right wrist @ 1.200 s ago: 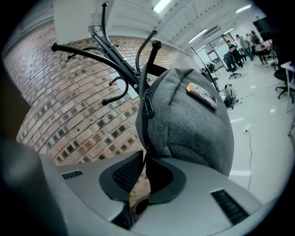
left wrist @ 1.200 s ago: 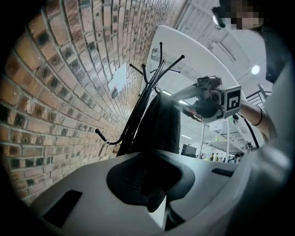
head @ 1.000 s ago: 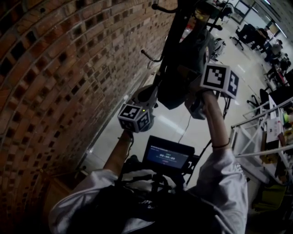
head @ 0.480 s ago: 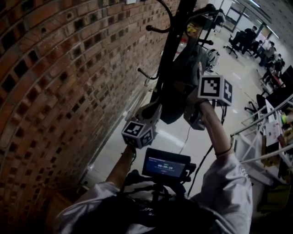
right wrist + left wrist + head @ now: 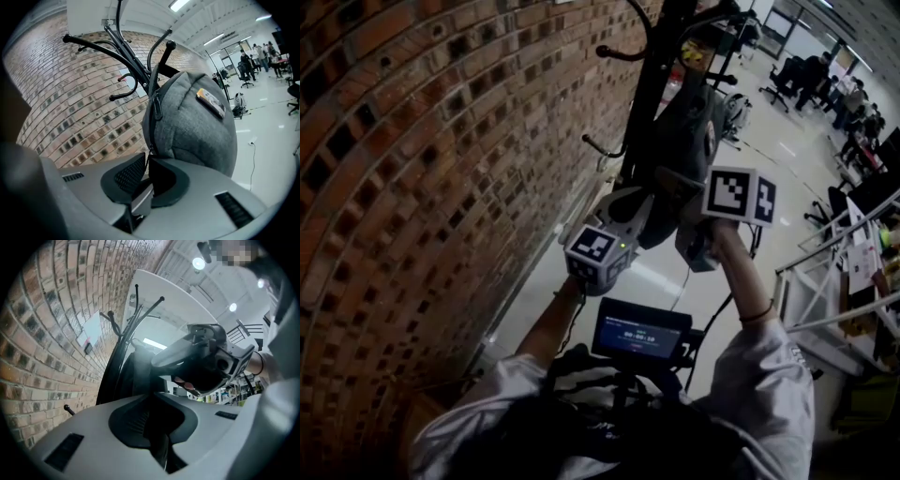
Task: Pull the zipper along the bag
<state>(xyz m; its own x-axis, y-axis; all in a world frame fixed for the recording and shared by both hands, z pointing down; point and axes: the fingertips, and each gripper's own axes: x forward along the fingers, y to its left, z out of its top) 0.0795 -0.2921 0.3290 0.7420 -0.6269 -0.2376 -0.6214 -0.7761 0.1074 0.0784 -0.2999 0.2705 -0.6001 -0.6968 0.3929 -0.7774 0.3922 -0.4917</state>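
The grey bag [image 5: 197, 126] is hung on a black coat rack [image 5: 136, 65] beside a brick wall [image 5: 70, 103], and it is met from below by both tools. The coming pull is governed by the zipper track [image 5: 151, 119]. Its long axis is seen in the right gripper view to rise almost straight up and away from the jaws along the bag's left edge, then to curve over the top. The right gripper [image 5: 146, 161] is the nearer one: its jaws are drawn narrow, and a thin zipper pull [image 5: 148, 152] appears to be pinched between them at the track's lower end. The left gripper [image 5: 152, 401] is set lower, at the bag's underside, and its jaws are closed to a slit with dark bag fabric apparently caught between. A pull directed up the track, with the bag braced from beneath, is judged to be what is called for.
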